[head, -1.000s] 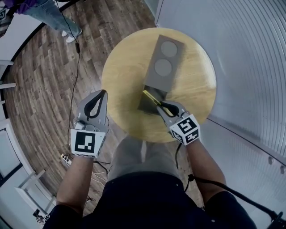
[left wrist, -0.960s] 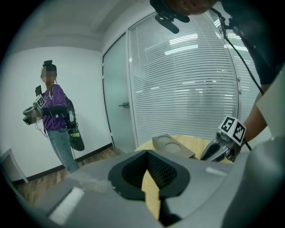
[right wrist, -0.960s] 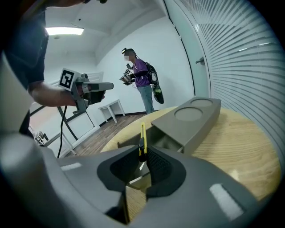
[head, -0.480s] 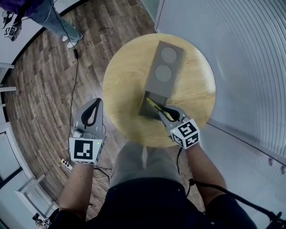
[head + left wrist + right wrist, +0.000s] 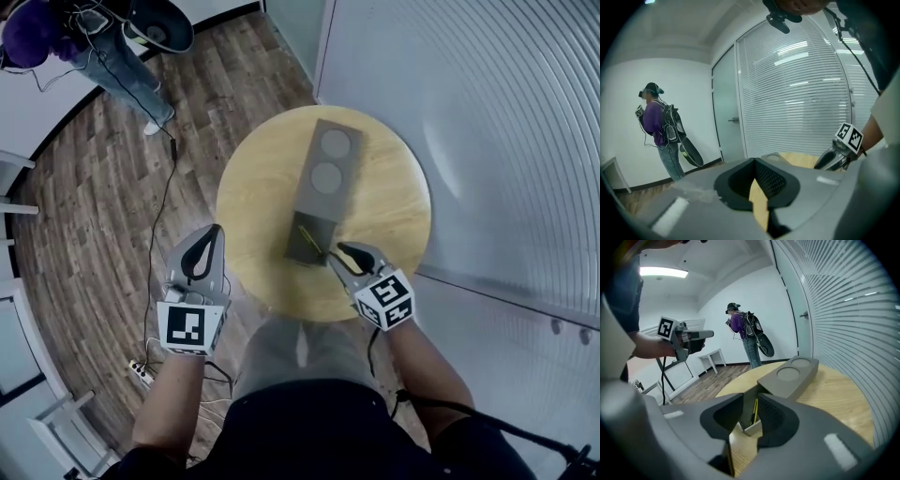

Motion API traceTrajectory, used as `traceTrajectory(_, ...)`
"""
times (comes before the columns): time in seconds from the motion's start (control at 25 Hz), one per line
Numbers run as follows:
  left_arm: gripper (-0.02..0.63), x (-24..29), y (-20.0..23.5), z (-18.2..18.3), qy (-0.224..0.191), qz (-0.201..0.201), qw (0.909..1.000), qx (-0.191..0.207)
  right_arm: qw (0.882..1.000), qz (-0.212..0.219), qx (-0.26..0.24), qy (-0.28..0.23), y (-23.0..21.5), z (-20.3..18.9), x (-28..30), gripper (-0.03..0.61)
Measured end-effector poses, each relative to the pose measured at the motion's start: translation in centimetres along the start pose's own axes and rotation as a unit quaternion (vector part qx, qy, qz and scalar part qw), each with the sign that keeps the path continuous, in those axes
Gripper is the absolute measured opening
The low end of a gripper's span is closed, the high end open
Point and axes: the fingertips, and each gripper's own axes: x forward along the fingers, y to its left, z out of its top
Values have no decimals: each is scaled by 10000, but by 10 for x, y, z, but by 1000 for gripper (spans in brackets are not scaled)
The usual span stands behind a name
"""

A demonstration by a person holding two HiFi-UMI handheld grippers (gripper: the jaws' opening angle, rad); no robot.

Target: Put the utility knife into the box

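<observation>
A grey box [image 5: 323, 169] with two round recesses lies on the round wooden table [image 5: 253, 197]. Its near end is an open compartment, and the yellow utility knife [image 5: 312, 238] lies slanted inside it. My right gripper [image 5: 339, 253] sits just behind that compartment; its jaws are opening and the pads are off the knife. In the right gripper view the knife [image 5: 754, 411] shows in the box [image 5: 790, 376] through the gap of the right gripper [image 5: 750, 401]. My left gripper [image 5: 217, 231] hovers off the table's left edge, shut and empty; its tips meet in the left gripper [image 5: 753, 161] view.
A person in a purple top [image 5: 94, 37] stands on the wood floor at the far left. A cable [image 5: 164, 187] runs down to a power strip [image 5: 141, 373]. A white slatted wall [image 5: 487, 141] borders the table on the right. A small white table [image 5: 710, 357] stands by the far wall.
The right gripper's jaws have parted, and the knife they gripped now rests in the box's compartment. The left gripper stays beside the table. The head view has tilted a little.
</observation>
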Motion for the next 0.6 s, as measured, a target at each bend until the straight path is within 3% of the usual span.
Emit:
traceTrajectory(0.36,3,-19,-28,23,-330,-131,9993,-108,9990,-182,-127,-396,6,20,-42,104)
traceTrajectory(0.6,3,-29,-59,52,-578,-396,9975,-81,9952,-462,-59,-865,2,54,-90,104)
